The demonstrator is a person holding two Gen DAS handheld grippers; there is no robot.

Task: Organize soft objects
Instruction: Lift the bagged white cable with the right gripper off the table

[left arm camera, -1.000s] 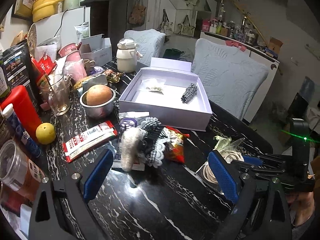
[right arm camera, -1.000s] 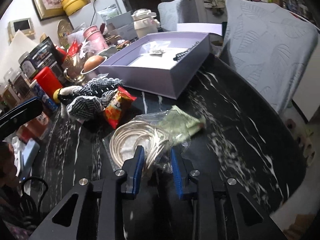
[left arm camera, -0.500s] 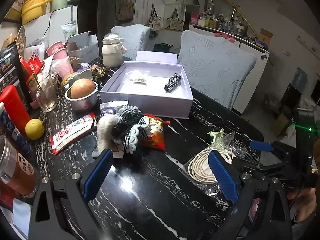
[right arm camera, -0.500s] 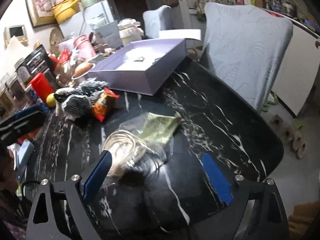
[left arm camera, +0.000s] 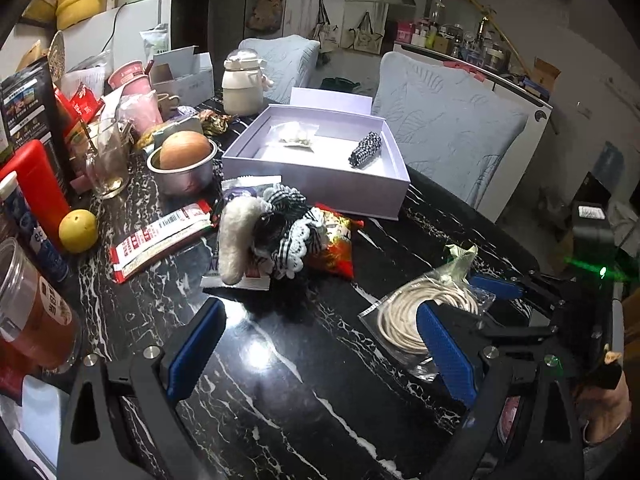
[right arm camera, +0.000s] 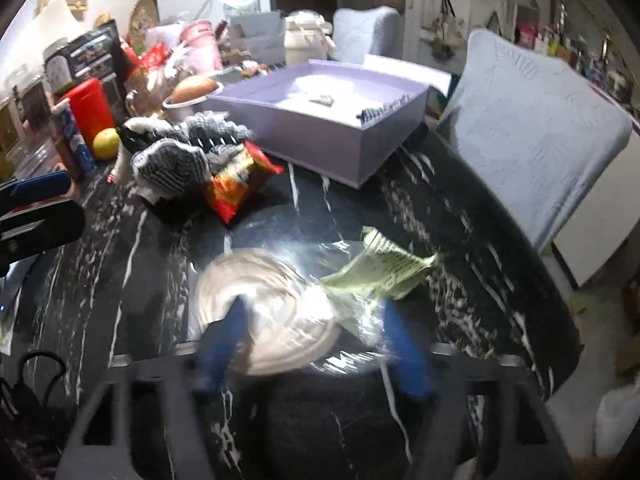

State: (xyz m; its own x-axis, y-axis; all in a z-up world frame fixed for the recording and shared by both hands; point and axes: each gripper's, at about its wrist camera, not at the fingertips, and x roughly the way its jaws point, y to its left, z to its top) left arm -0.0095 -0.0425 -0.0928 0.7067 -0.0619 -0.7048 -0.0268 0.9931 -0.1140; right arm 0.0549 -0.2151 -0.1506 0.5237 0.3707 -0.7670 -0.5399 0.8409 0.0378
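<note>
Cluttered home dining table, chairs

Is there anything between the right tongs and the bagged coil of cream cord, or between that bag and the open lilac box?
Nothing visible blocks either. The right tongs straddle the clear bag of cream cord, jaws having just been closing. Bare black marble tabletop runs to the lilac box; the red snack packet lies left of that path.

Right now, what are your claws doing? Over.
Left claw open, empty. Right claw closing around bagged cord, grip unclear. Snack packet before box.
</note>
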